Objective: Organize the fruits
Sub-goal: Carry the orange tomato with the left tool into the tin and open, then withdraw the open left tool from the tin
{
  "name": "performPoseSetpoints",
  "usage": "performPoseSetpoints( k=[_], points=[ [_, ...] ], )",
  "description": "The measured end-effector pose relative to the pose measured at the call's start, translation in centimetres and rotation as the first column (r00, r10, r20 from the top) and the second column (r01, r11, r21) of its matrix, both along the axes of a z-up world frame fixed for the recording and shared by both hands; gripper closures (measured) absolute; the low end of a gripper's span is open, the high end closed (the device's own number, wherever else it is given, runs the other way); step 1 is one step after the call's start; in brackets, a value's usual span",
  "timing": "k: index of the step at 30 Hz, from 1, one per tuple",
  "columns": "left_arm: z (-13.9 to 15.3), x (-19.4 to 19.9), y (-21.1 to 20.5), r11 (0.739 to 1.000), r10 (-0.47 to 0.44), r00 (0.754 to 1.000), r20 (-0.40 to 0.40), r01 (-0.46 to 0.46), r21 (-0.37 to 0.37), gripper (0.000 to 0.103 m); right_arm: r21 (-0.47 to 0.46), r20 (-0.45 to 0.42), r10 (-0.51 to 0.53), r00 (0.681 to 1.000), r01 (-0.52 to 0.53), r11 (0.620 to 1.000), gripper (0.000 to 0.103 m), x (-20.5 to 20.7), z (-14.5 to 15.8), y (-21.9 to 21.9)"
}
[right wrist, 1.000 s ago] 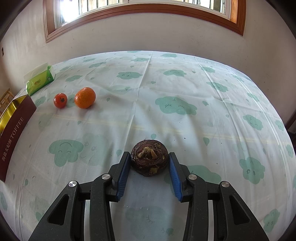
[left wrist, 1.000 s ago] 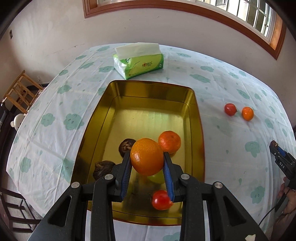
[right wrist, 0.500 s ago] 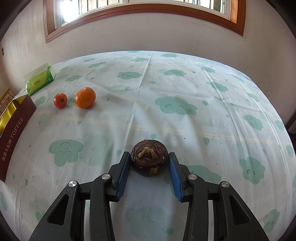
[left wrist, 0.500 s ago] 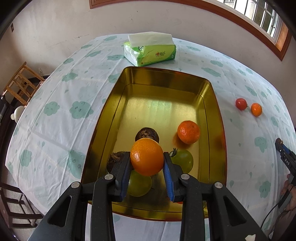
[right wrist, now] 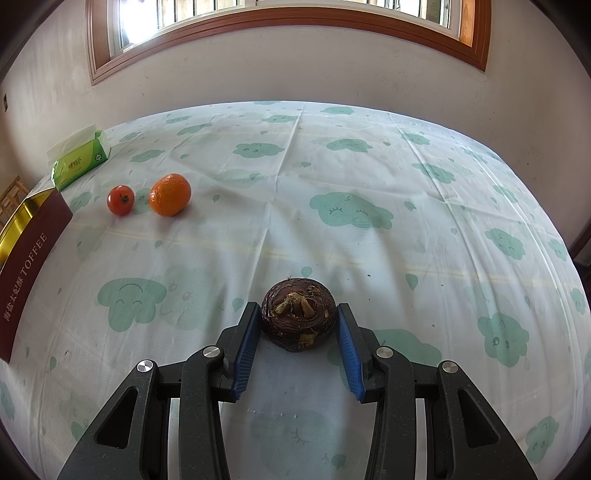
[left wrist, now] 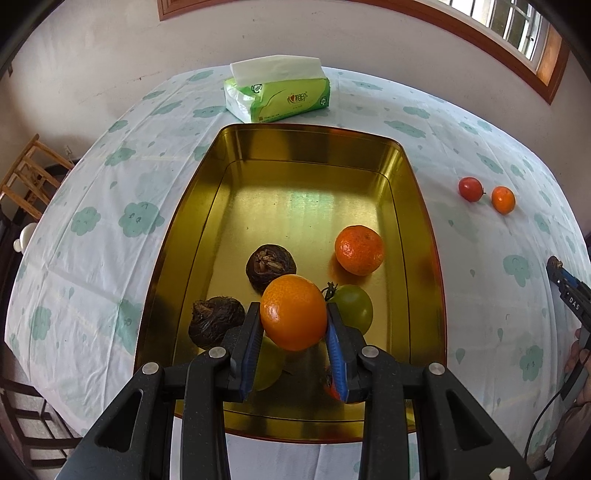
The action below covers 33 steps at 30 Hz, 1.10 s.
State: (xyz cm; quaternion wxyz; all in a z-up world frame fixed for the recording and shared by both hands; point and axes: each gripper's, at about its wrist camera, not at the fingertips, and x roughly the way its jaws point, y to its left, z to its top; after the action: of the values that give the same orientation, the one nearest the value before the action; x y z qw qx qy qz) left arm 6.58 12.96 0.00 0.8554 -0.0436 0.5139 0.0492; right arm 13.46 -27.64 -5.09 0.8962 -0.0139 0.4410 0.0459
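On the cloud-print table (right wrist: 369,177), the left gripper (left wrist: 293,323) clamps a round orange (left wrist: 293,312) above the gold tin tray (left wrist: 424,221) for dropping, while the right gripper (right wrist: 299,326) pinches a brown water chestnut (right wrist: 299,319).

A home: clothed table (right wrist: 369,177), wooden chair (left wrist: 27,177), tissue pack (left wrist: 277,92), framed window (right wrist: 288,22).

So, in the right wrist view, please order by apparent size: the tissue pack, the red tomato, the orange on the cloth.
1. Tissue pack
2. Orange
3. Red tomato
The pack lies farther away, at the distorted edge, so its true size is unsure.
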Motion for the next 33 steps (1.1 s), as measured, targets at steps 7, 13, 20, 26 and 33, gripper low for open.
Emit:
performPoseSetpoints(
  k=[7,13,20,26,33],
  points=[
    [-0.1,-0.1,0.2,1.0,0.011,1.0,-0.003,-0.011,0.003,0.072,0.0,0.0,0.0,1.0,0.0,1.0,0.06,0.0,0.0,0.0],
    [-0.3,-0.2,0.4,1.0,0.027,1.0,-0.006,-0.027,0.008,0.072,-0.001,0.0,0.0,1.0,0.0,1.0,0.06,0.0,0.0,0.0],
    [-0.4,-0.3,0.6,1.0,0.028,1.0,-0.006,-0.028,0.013,0.072,-0.001,0.0,0.0,1.0,0.0,1.0,0.06,0.0,0.0,0.0],
    [-0.5,-0.3,0.9,0.999,0.04,0.999,-0.012,-0.04,0.012,0.071,-0.001,0.0,0.0,1.0,0.0,1.0,0.06,0.0,0.0,0.0],
    [-0.6,-0.3,0.7,0.999,0.031,0.999,-0.012,-0.031,0.018,0.067,-0.002,0.0,0.0,1.0,0.0,1.0,0.06,0.0,0.0,0.1]
  ],
)
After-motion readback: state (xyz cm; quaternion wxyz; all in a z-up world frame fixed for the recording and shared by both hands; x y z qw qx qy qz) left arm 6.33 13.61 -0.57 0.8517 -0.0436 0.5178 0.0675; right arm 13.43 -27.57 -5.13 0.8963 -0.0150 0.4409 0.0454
